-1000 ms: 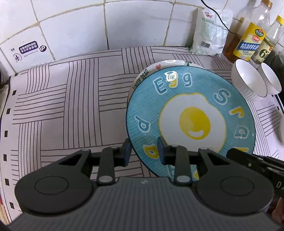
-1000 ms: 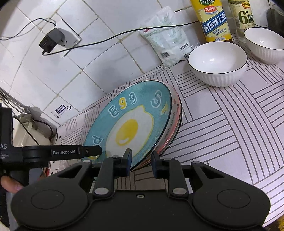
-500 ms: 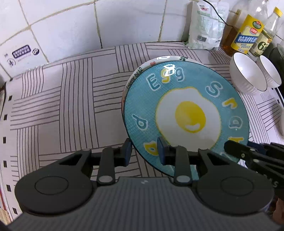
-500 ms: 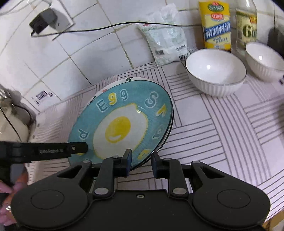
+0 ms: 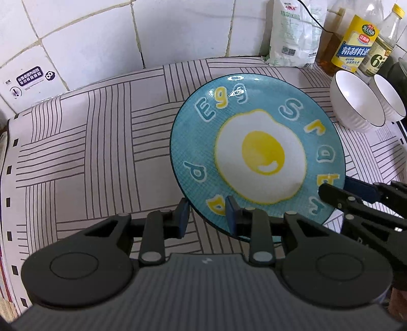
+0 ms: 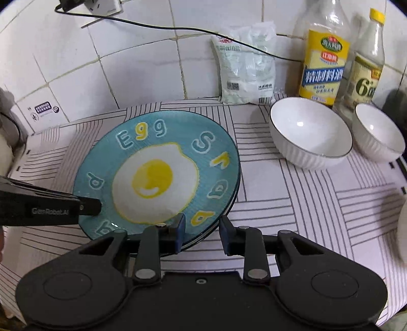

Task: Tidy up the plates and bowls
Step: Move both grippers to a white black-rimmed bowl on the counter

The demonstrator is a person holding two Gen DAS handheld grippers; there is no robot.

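Even, soft indoor light, slight glare on the blue plate (image 5: 239, 93), fisheye bending and dark corners.

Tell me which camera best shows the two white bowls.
The right wrist view: both white bowls sit in full, side by side before the bottles. The left wrist view squeezes them to its right edge, overlapping.

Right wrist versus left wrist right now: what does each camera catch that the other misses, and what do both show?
Only the right wrist view shows the wall socket with its plugged-in adapter and the rims of more plates stacked beneath the blue egg plate.

Only the left wrist view shows the left gripper from behind, its pads clamping the plate's near rim.

Both show the egg plate, two white bowls, the salt bag, two bottles and the striped mat. The right gripper, jaws opening, straddles the plate's edge.
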